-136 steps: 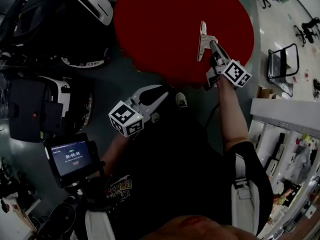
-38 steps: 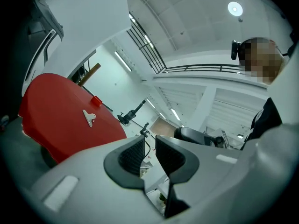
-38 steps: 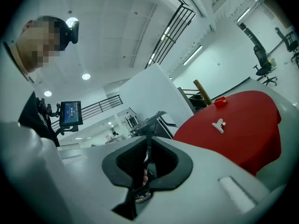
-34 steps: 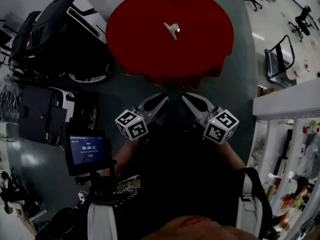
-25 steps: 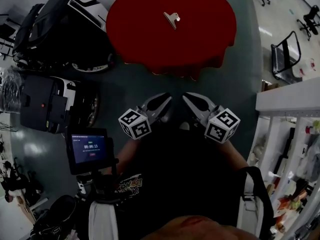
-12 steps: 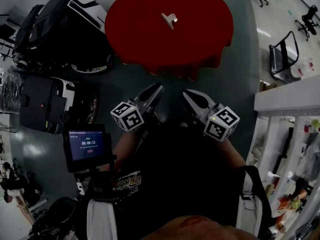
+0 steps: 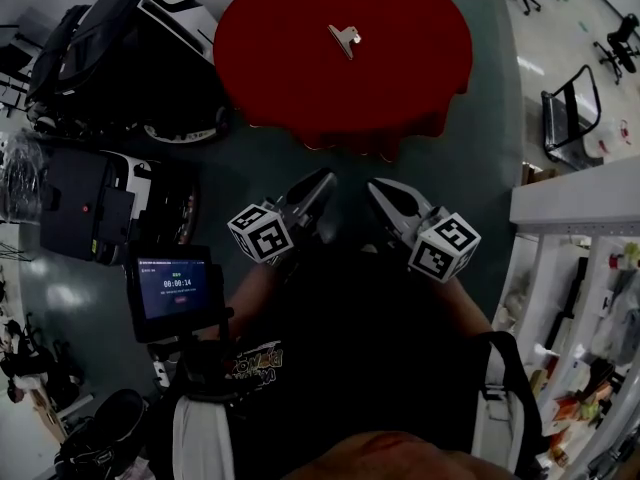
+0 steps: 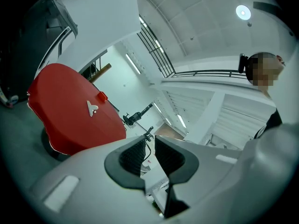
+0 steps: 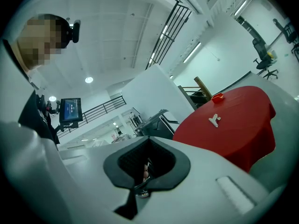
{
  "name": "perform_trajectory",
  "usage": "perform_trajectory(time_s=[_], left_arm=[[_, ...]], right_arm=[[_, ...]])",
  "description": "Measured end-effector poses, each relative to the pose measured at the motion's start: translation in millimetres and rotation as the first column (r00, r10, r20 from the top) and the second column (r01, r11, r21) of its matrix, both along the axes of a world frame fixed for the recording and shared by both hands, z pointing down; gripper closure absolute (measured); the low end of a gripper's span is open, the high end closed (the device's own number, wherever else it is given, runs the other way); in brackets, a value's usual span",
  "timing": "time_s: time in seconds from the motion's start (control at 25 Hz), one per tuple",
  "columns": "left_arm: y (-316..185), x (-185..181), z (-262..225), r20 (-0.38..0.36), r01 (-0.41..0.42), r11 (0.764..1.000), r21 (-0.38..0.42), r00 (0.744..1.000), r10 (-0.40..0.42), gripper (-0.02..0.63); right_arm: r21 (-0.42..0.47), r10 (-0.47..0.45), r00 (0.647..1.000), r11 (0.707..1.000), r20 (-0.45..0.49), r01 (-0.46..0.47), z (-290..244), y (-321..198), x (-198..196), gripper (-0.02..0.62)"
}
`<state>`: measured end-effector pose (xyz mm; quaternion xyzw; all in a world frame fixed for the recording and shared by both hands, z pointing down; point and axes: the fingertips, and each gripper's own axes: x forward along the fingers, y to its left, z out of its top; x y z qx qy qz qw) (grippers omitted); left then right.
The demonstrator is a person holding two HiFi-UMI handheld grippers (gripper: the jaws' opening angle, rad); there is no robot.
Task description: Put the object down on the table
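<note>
The red desk (image 7: 290,63) stands well ahead of both my hand-held grippers, which I hold level and close to my body. My left hand-held gripper (image 8: 149,143) has its jaws a little apart after just closing slightly, with nothing between them. My right hand-held gripper (image 9: 147,157) is pressed together and empty. The clip (image 7: 345,40) lies flat on the desk, far ahead of both, so I judge the job done. The main risk is that I reach forward and nudge the clip toward the edge. My two grippers also sit near each other and could knock together.
</note>
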<state>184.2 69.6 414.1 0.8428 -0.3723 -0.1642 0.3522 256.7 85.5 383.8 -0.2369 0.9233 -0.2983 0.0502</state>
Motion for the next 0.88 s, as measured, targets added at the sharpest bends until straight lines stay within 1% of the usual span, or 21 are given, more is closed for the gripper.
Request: perform_trajectory(time_s=[0.16,0.44,0.88], left_arm=[[0.7,1.6,1.8,0.001,-0.007,1.000,-0.002,1.000,0.007,0.543],[0.5,-5.1,3.8,0.002,0.008,1.000,-0.005,1.000,-0.008,0.543],[3.2,-3.0,-4.3,0.012,-0.004,1.000,0.012,1.000,0.004,0.543]], right_arm=[[0.002,-0.011,1.000,1.000,-0.004,0.011,0.3,-1.0,-3.3,0.591],[0.007,-0.032,0.999,0.999,-0.004,0.032,1.4,-1.0,-9.3,0.592],[0.010,-0.030,1.000,1.000,0.002,0.030,-3.5,0.5,-8.8,0.592]])
